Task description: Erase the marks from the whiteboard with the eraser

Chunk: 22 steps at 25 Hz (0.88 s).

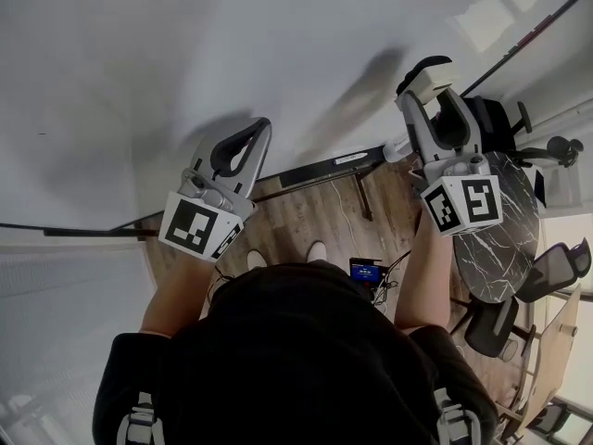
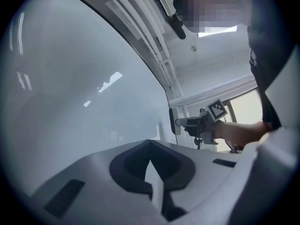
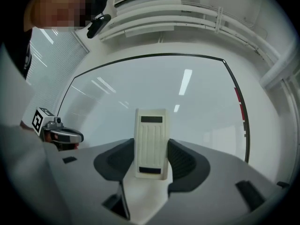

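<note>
The whiteboard (image 1: 185,54) fills the upper part of the head view, and its surface (image 3: 164,93) looks blank; I see no clear marks on it. A white eraser (image 3: 151,142) with a ribbed back stands upright between the jaws of my right gripper (image 3: 151,159), which is shut on it. In the head view that right gripper (image 1: 434,74) holds the eraser (image 1: 428,80) up near the board's lower right. My left gripper (image 1: 252,135) points at the board lower left, its jaws shut with nothing between them (image 2: 150,146). From there the right gripper (image 2: 199,123) shows beside the whiteboard (image 2: 84,78).
A black rail (image 1: 329,167) runs along the board's bottom edge above a wooden floor (image 1: 306,216). A dark marble round table (image 1: 505,239) and office chairs (image 1: 556,265) stand at the right. A small device with a blue screen (image 1: 367,271) hangs at the person's front.
</note>
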Motion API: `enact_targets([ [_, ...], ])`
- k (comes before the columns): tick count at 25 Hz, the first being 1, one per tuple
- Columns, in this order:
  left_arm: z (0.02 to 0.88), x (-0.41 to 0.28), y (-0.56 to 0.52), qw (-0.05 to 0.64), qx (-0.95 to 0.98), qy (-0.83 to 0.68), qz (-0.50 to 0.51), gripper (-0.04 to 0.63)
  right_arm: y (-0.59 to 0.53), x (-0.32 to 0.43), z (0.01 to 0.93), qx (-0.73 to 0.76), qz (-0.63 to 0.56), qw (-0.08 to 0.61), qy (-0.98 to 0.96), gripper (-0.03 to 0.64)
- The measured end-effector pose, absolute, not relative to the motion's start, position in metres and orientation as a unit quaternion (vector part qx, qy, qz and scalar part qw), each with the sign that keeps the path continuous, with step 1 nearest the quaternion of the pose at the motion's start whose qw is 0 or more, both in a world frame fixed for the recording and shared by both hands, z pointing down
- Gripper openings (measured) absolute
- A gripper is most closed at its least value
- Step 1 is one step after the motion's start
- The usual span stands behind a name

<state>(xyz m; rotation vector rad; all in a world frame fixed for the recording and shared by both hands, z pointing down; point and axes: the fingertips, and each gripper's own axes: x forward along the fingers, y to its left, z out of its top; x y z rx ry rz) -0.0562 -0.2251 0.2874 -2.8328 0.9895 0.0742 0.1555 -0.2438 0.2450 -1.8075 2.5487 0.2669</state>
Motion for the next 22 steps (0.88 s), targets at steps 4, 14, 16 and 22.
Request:
enact_targets([
  [4,0.286,-0.051,-0.228,0.066,-0.944,0.324,0.017,0.005,-0.239,0.148,0.246,-0.558,0.072,0.01,0.826,0.224],
  [14,0.306,-0.051,-0.22,0.062,-0.95,0.306,0.017,0.005,-0.219,0.115,0.292,-0.5,0.032,0.019,0.865,0.222],
  [16,0.31,-0.052,-0.218,0.059,-0.951,0.303,0.016,0.005,-0.215,0.106,0.303,-0.491,0.029,0.011,0.871,0.222],
  [22,0.329,-0.05,-0.208,0.055,-0.955,0.29,0.007,0.004,-0.201,0.078,0.337,-0.471,0.034,-0.014,0.881,0.224],
])
